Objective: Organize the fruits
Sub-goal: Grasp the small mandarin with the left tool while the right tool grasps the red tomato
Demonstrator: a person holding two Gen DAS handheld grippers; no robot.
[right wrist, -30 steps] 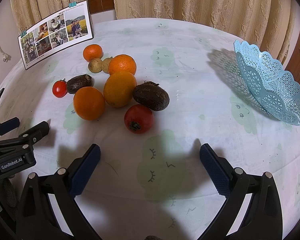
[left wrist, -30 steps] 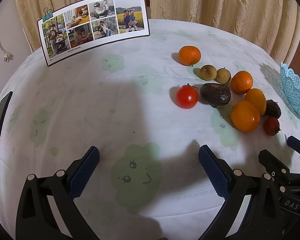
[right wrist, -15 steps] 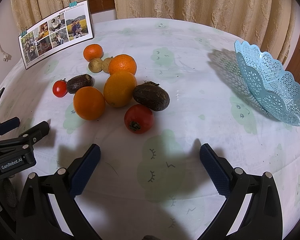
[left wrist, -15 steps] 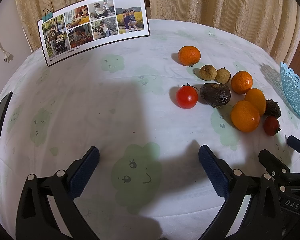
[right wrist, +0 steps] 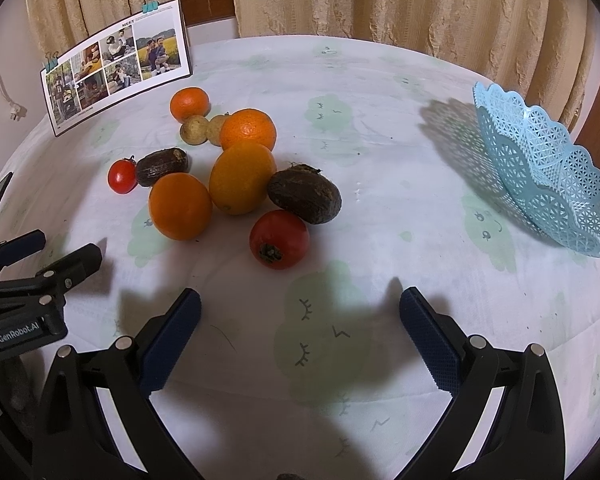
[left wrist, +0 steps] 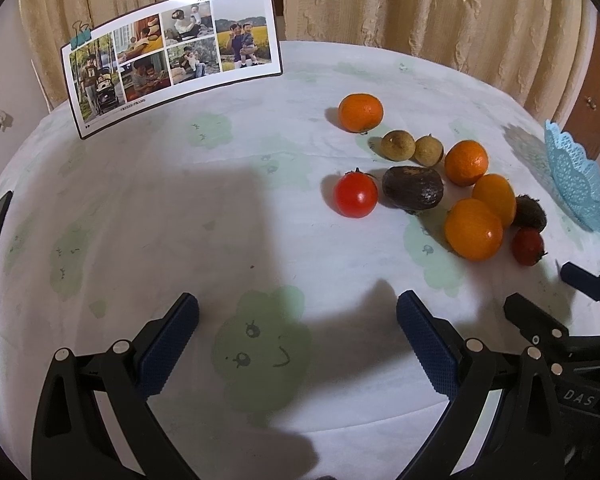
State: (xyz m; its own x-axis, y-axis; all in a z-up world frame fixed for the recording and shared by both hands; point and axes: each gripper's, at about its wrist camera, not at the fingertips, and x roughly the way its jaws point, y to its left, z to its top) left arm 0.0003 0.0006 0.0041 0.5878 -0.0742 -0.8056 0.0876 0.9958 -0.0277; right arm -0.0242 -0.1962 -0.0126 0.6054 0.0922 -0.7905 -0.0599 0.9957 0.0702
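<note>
Fruits lie in a loose cluster on the white tablecloth [right wrist: 380, 152], left of centre in the right wrist view and right of centre in the left wrist view. Counted in the right wrist view there are ten pieces: four orange citrus, two red tomatoes, two dark brown oblong fruits and two small tan round ones. The near tomato [right wrist: 279, 239] lies with its stem end turned toward the bottom of the frame; the far tomato [right wrist: 122, 176] sits at the cluster's left edge, touching the smaller dark fruit [right wrist: 162, 166], whose long axis runs left to right. The larger dark fruit [right wrist: 304, 197] lies with its long axis slanting from upper left to lower right, beside the oval orange [right wrist: 242, 178], which stands taller than wide. One blue lattice basket [right wrist: 548, 168] sits at the right edge, tilted, well apart from the fruit. One photo card [left wrist: 172, 56], held by clips, stands at the upper left.

The left gripper [left wrist: 298, 318] hovers over the cloth at the bottom of its frame, fingers spread wide, holding nothing. The right gripper [right wrist: 300, 314] is likewise wide apart and holding nothing, just below the near tomato.
</note>
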